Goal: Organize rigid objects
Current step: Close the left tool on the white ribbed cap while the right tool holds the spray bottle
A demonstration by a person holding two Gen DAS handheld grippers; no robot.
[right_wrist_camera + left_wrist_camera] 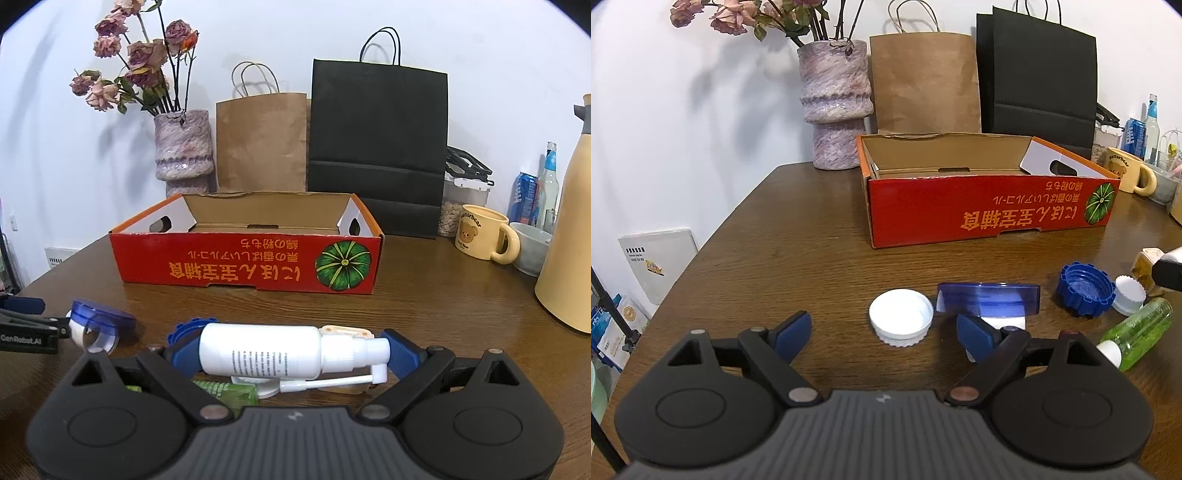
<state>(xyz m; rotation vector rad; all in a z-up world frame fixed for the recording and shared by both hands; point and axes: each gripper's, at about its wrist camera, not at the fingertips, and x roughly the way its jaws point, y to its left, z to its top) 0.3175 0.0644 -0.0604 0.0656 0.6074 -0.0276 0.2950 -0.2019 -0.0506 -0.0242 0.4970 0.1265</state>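
Note:
My left gripper (883,332) hangs open low over the wooden table (775,258). An upturned white cap (900,322) lies between its fingers, untouched by either pad. A blue translucent lid (988,298) with a white piece under it lies right beside the right finger. Further right lie a blue ribbed cap (1084,293), a small white cap (1130,295) and a green bottle (1137,332). My right gripper (291,350) is shut on a white spray bottle (266,354), held lengthwise between the pads. The red cardboard box (243,266) stands open behind.
A stone vase (834,107) with dried roses, a brown paper bag (923,81) and a black bag (1038,74) line the wall behind the box. A yellow mug (480,236), bowl, bottles and a tall cream jug (569,236) crowd the right side.

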